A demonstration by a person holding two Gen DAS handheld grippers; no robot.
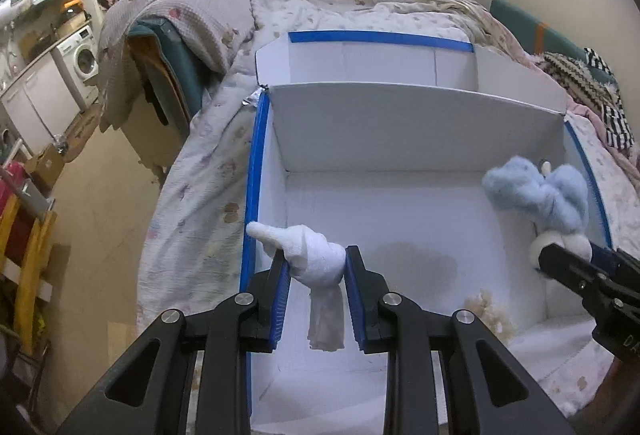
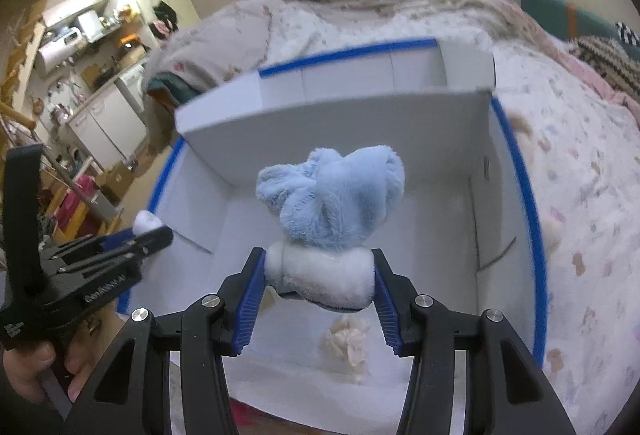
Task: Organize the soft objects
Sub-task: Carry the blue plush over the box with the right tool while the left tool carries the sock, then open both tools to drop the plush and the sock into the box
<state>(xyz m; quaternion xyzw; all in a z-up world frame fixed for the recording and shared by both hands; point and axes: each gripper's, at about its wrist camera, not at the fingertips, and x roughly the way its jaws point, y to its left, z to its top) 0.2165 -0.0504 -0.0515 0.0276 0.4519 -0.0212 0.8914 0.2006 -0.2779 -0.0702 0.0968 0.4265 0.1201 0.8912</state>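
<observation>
White cardboard box (image 1: 400, 131), edged in blue tape, is seen lying open on a bed (image 1: 200, 171) covered by a patterned quilt. A white sock (image 1: 316, 259) is pinched in the left claw (image 1: 316, 267) over the box's near left corner, its toe poking past the blue rim. A fluffy pale-blue and white bundle (image 2: 332, 211), possibly a rolled sock pair, is clamped in the right claw (image 2: 320, 275) above the box's right half. A cream fuzzy item (image 2: 348, 347) is noted on the box floor beneath. A hand (image 2: 28, 375) is seen gripping the left claw's handle.
</observation>
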